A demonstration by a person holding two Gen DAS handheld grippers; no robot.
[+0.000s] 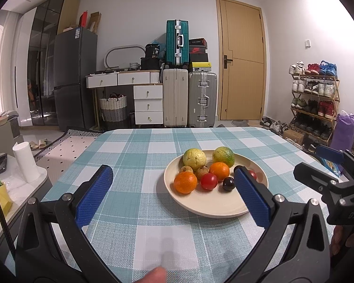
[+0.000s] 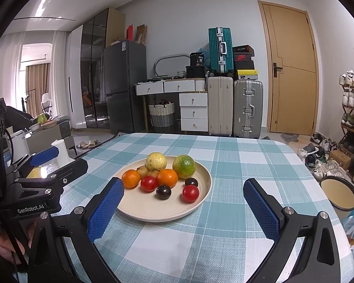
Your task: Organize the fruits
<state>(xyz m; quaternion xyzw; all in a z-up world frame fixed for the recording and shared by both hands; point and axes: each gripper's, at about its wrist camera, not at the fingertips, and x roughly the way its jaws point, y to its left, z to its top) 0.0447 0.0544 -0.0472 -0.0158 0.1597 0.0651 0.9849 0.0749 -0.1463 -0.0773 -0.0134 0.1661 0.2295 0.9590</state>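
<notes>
A: Where are the fruits now, and where do you hold your tools?

B: All the fruits lie together on the cream plate [image 2: 201,189], which stands on the counter [image 2: 236,165] with the checked cloth. At the back you have a yellow guava [image 2: 156,161] and a green citrus [image 2: 184,166]; in front are two oranges [image 2: 167,177], two red tomatoes [image 2: 190,193], two dark plums [image 2: 163,192] and some small brown fruits [image 2: 142,171].

A: And the two tools?

B: Your left hand-held gripper [image 1: 174,194] has its jaws wide apart and carries nothing; its right pad stands in front of the plate's edge. Your right hand-held gripper [image 2: 184,210] is also spread wide and empty, with the near part of the plate between its pads.

A: Why do you think they are held like this?

B: I judge you keep both low and back, so the whole plate is in sight. No fruit lies loose on the cloth. An enamel mug [image 2: 338,194] stands at the right edge; I cannot say if it belongs to the job.

A: So is the sorting finished?

B: This scene fits both: fruits gathered on the plate as the result, or a plate waiting to be sorted
</notes>
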